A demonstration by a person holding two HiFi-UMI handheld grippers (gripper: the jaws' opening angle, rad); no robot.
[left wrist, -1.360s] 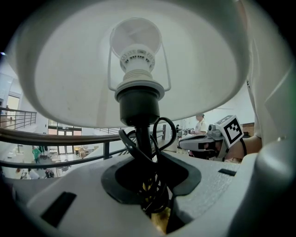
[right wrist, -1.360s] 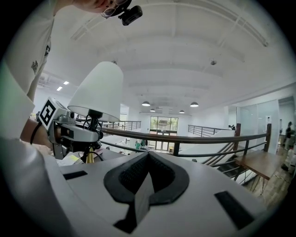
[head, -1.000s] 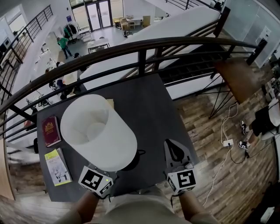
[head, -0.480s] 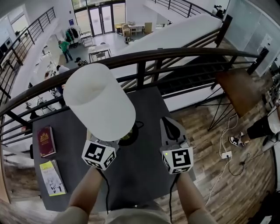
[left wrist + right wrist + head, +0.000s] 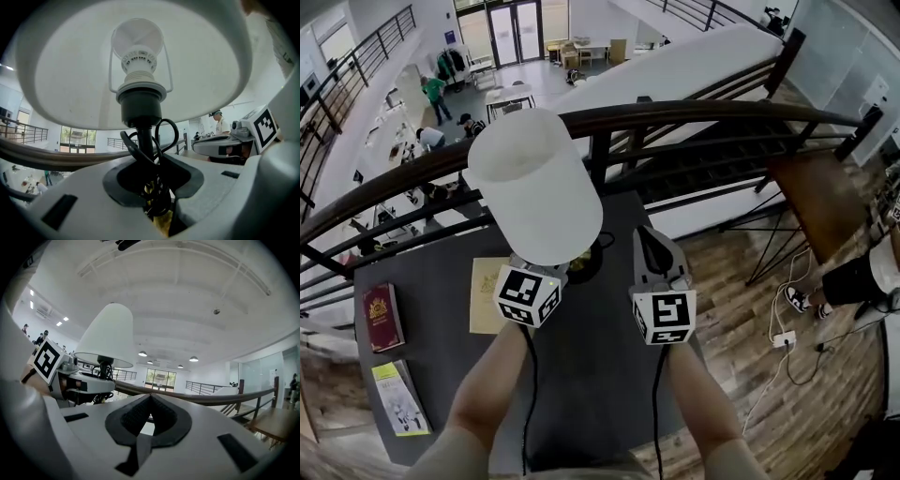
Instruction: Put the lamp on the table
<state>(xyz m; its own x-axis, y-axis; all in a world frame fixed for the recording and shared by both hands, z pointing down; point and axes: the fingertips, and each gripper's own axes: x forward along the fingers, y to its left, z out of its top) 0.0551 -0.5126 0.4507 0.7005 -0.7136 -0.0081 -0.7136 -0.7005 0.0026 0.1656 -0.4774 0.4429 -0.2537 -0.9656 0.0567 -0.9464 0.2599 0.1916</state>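
Note:
The lamp has a white shade point(image 5: 534, 183), a black stem and a round black base point(image 5: 585, 266). It stands above the far middle of the dark grey table point(image 5: 581, 384); whether the base touches the top I cannot tell. My left gripper point(image 5: 557, 270) is shut on the stem point(image 5: 145, 140), where the black cord is looped, just under the shade point(image 5: 70, 70) and bulb point(image 5: 138, 44). My right gripper point(image 5: 649, 240) hovers beside the lamp on its right, shut and holding nothing. From the right gripper view point(image 5: 150, 420) the lamp point(image 5: 108, 336) shows at the left.
A dark railing point(image 5: 675, 98) runs along the table's far edge, with a drop to a lower floor behind it. On the table lie a tan pad point(image 5: 486, 281), a red book point(image 5: 382, 317) and a yellow-green booklet point(image 5: 397, 398). A wooden side table point(image 5: 820, 192) stands at the right.
Both grippers have moved forward over the table towards the railing. The lamp went with the left gripper, and its shade has swung from open-end-up to more upright.

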